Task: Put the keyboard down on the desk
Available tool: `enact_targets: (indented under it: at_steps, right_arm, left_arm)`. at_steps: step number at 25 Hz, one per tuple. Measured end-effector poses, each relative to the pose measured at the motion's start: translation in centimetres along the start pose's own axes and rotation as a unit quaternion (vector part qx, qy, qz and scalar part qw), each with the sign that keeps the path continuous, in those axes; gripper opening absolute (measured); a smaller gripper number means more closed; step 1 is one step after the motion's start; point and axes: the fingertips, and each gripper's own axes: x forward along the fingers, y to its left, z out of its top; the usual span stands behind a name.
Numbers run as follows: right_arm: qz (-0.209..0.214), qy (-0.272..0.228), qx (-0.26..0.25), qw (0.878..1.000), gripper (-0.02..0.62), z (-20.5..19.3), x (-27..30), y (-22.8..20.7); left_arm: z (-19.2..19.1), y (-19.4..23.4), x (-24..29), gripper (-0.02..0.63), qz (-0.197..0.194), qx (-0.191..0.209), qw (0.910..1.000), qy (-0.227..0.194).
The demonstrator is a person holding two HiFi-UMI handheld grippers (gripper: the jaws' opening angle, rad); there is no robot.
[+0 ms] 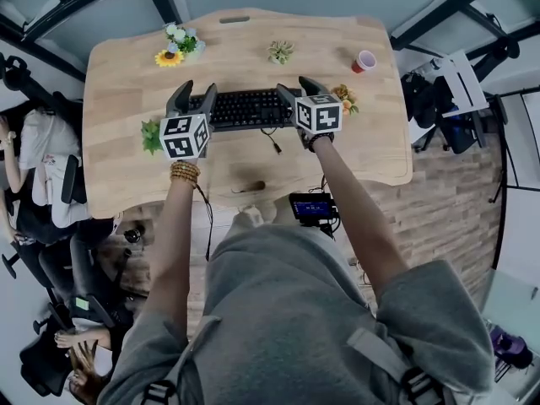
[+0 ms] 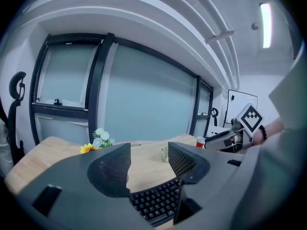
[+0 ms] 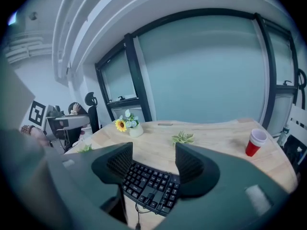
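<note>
The black keyboard (image 1: 245, 108) lies flat on the wooden desk (image 1: 126, 83), near its middle. In the head view my left gripper (image 1: 192, 98) hovers over its left end and my right gripper (image 1: 297, 91) over its right end. Both stand open with nothing between their jaws. In the left gripper view the keyboard (image 2: 158, 202) shows low down, beneath the left gripper (image 2: 149, 164), with bare desk top in the gap. The right gripper view shows the keyboard (image 3: 148, 183) and its cable below the right gripper (image 3: 153, 164).
A flower pot (image 1: 175, 47), a small succulent (image 1: 280, 52) and a red cup (image 1: 364, 61) stand toward the desk's far edge. A green plant (image 1: 152, 135) sits by the keyboard's left end, orange flowers (image 1: 345, 98) by its right. Office chairs and seated people are at the left.
</note>
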Motion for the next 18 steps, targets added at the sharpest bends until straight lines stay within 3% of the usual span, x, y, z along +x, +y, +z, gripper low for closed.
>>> enact_targets:
  at_steps: [8, 18]
  right_arm:
    - [0.006, -0.066, -0.034, 0.997, 0.288, 4.3, -2.8, 3.4]
    - [-0.002, -0.153, -0.088, 0.984, 0.271, 10.1, -7.3, 6.7]
  left_arm:
    - [5.4, -3.6, -1.2, 0.234, -0.014, 0.041, 0.9976, -0.053]
    - [12.9, -7.7, -4.7, 0.233, -0.022, 0.083, 0.9865, -0.14]
